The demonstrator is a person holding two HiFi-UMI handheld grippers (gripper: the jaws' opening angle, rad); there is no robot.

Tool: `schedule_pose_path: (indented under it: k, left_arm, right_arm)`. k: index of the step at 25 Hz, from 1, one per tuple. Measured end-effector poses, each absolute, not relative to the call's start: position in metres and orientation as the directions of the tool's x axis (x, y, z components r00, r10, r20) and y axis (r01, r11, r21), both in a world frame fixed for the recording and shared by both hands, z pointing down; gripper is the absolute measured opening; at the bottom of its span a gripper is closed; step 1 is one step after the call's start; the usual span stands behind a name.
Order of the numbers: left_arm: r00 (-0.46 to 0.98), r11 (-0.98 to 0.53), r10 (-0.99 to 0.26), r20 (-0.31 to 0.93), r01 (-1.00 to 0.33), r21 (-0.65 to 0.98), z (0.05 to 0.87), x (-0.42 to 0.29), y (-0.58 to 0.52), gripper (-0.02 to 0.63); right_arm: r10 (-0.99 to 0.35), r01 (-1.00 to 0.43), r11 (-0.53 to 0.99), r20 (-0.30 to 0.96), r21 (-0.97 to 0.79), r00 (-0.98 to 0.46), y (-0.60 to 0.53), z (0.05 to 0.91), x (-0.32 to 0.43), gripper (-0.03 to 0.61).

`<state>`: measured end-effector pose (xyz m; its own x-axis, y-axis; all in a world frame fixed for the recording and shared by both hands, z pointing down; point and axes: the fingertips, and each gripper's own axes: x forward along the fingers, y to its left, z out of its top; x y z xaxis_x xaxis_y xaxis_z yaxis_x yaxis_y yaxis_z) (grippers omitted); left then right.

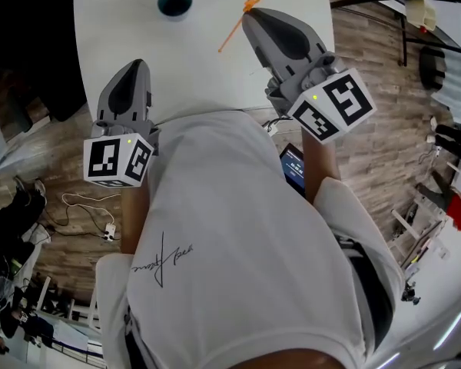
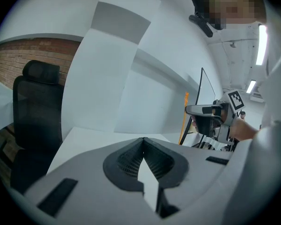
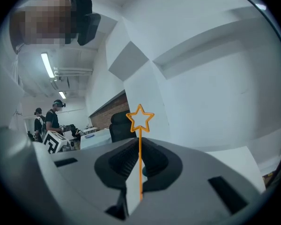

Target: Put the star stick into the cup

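Note:
A dark teal cup (image 1: 174, 1) stands on the white table (image 1: 107, 21) at the far edge of the head view. My right gripper (image 1: 248, 14) is shut on the orange star stick (image 1: 242, 20), raised over the table to the right of the cup. In the right gripper view the stick (image 3: 140, 158) rises straight up between the closed jaws of the right gripper (image 3: 139, 143), its star above the tips. My left gripper (image 1: 136, 64) hovers over the table's near left edge, shut and empty (image 2: 143, 139). It sees the right gripper (image 2: 208, 111) and the stick (image 2: 183, 121).
A black office chair (image 2: 35, 107) stands beyond the table's left side. A phone (image 1: 294, 167) sits at my waist. Cables and a power strip (image 1: 100, 221) lie on the wooden floor at left. People (image 3: 51, 118) stand at desks far off.

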<state>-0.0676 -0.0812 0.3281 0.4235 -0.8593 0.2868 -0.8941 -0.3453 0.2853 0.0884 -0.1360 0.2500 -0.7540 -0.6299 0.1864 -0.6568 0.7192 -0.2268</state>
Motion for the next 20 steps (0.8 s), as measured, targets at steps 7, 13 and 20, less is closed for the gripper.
schedule_pose_path:
  k: [7, 13, 20]
  left_arm:
    - [0.421, -0.329, -0.856, 0.3, -0.891, 0.312, 0.336, -0.073, -0.082, 0.009]
    - [0.442, -0.348, -0.848, 0.292, -0.88, 0.323, 0.338, -0.073, -0.095, 0.008]
    - [0.441, -0.338, -0.842, 0.31, -0.88, 0.333, 0.344, -0.082, -0.098, 0.008]
  right_arm:
    - [-0.629, -0.648, 0.731, 0.155, -0.216, -0.762, -0.148, 0.242, 0.075, 0.023]
    - [-0.614, -0.629, 0.767, 0.141, -0.129, -0.777, -0.155, 0.231, 0.058, 0.023]
    - [-0.61, -0.625, 0.771, 0.14, -0.122, -0.78, -0.165, 0.232, 0.048, 0.023]
